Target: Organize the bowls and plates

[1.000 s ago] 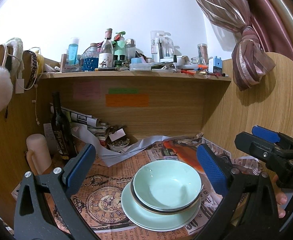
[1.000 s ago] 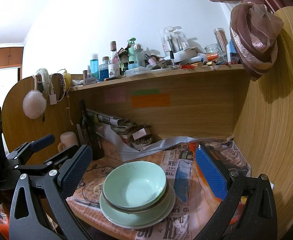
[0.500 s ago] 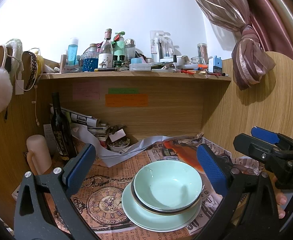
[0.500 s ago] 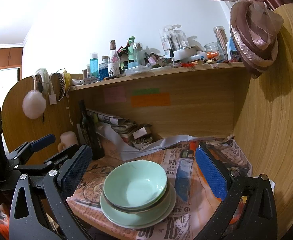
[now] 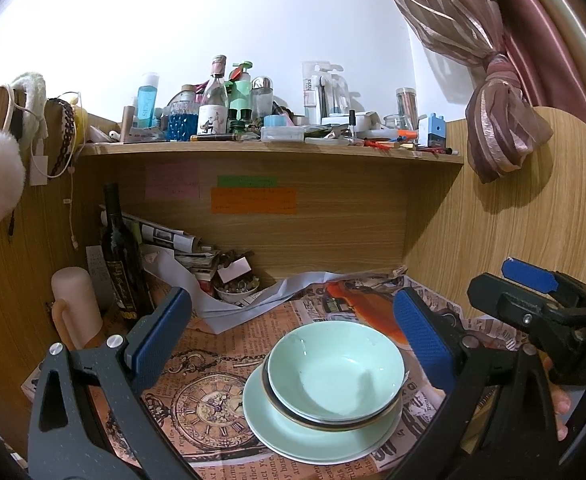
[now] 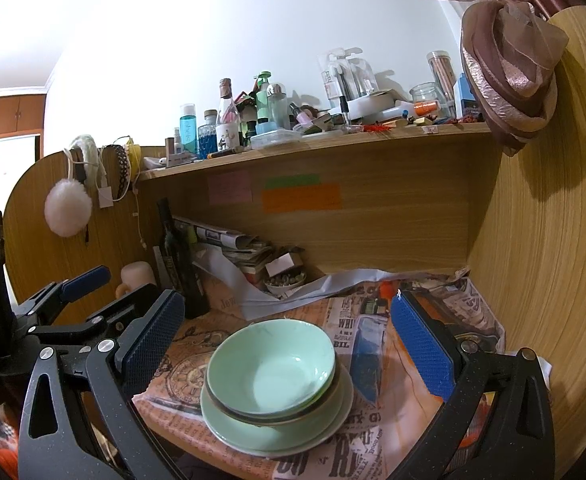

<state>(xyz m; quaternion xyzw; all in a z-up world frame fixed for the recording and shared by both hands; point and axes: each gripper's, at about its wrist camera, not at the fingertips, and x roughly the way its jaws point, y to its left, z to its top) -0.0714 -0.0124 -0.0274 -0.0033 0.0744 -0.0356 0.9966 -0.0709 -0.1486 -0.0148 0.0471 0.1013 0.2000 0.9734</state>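
While both grippers hang above the near edge of the desk, neither touches any dish. Left gripper (image 5: 291, 330): jaws spread wide, blue pads apart, nothing between them; the stack sits below and between the fingers in the left wrist view. Right gripper (image 6: 287, 334): jaws likewise spread wide and empty, framing the same stack from the other side. The right gripper also shows at the right margin of the left wrist view, with fingertips of the person's hand (image 5: 559, 402) on its handle.

Stack: a pale green bowl (image 5: 335, 368) sits upright on top, interior empty. Under it is a second dish with a dark, gold-lined rim (image 5: 289, 408); whether that one is a bowl or a deep plate cannot be told. Both rest on a pale green plate (image 5: 293, 436), the widest piece. The stack stands on the newspaper sheet (image 5: 197, 404) that covers the desk, close to the near edge, roughly mid-width, just right of a printed clock face.

Toward the back left corner: a dark wine bottle (image 5: 119, 256), upright, with a cream-coloured mug (image 5: 75, 312) just left of it. Against the back panel lie rolled newspapers and a small bowl of odds and ends (image 5: 235, 288), well apart from the stack. The upper shelf (image 5: 269, 148) is crowded with bottles and jars.
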